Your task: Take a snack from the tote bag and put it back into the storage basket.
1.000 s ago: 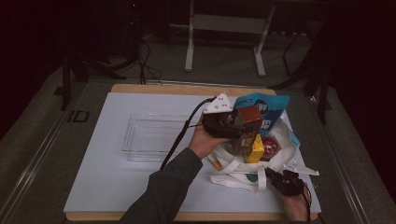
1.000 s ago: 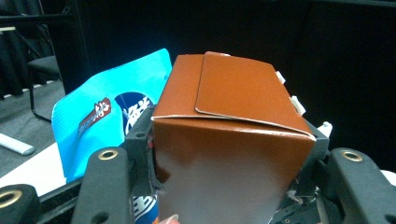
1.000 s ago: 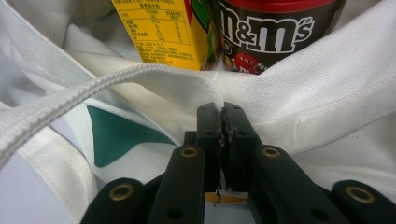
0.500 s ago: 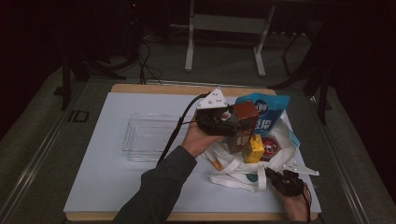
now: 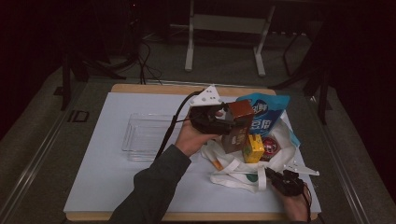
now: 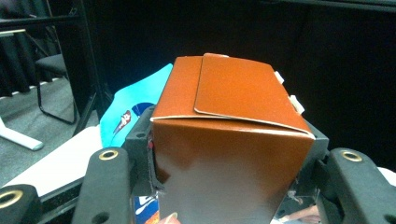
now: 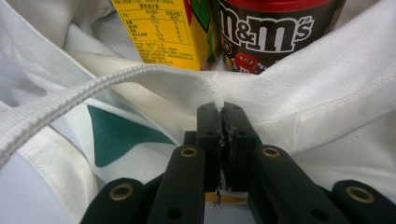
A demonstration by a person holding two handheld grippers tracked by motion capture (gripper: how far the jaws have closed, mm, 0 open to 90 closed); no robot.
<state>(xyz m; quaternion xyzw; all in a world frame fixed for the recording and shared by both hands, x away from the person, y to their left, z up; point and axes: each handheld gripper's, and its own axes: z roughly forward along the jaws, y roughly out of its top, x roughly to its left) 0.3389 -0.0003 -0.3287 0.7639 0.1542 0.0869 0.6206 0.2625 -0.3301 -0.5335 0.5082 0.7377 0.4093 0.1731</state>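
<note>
The left tongs (image 5: 229,122) have lifted the brown carton (image 5: 237,125) leftward from the bag (image 5: 243,170).

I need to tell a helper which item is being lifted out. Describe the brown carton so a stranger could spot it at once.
Start at the white cloth bag on the right side of the table. Above its opening, the left gripper holds the brown carton clamped between its fingers. It is glossy plain brown with a folded top flap, unlike the yellow juice box and the blue snack bag beside it.

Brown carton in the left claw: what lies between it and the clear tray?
In the high view, between the brown carton and clear tray sit the left claw and the hand.
</note>
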